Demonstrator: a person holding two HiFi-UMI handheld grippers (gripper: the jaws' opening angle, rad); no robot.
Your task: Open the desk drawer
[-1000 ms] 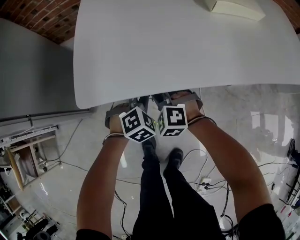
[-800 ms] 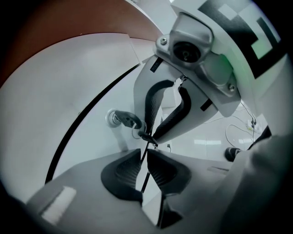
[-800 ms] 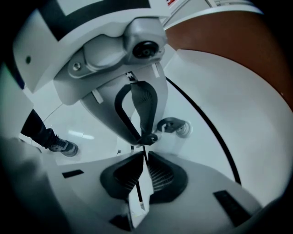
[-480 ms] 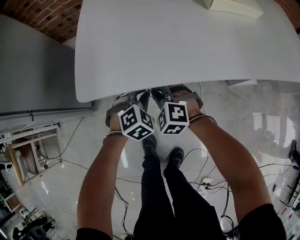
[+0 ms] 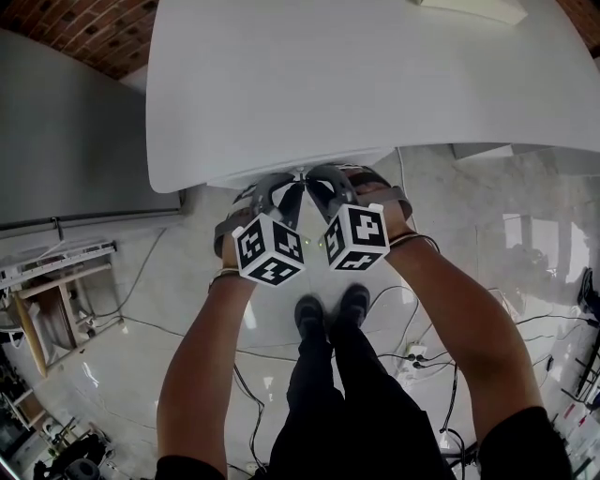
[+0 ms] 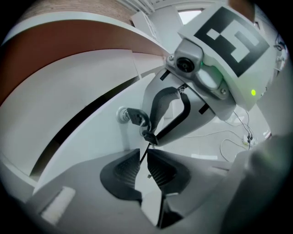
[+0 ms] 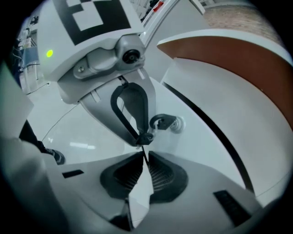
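The white desk [image 5: 375, 84] fills the top of the head view. Both grippers reach under its front edge, tips close together: left gripper [image 5: 292, 178], right gripper [image 5: 314, 176]. In the gripper views the white drawer front [image 6: 87, 137] [image 7: 206, 137] carries a lock with a dark key [image 6: 130, 115] [image 7: 165, 122] in it. A thin dark piece hangs from the key's ring. My left gripper [image 6: 145, 160] is shut on one end of it. The right gripper [image 6: 150, 136] [image 7: 145, 160] is shut on the same piece, tip to tip with the left gripper [image 7: 144, 137].
A pale flat box [image 5: 469, 7] lies at the desk's far edge. Cables [image 5: 412, 356] trail over the glossy floor, and the person's shoes [image 5: 328, 314] stand just behind the grippers. A wooden rack [image 5: 47, 300] is at the left, with a grey wall [image 5: 66, 141] above it.
More of both grippers now shows out from under the desk edge, and the person's feet have stepped back. Both marker cubes have rolled a little. The jaws stay shut.
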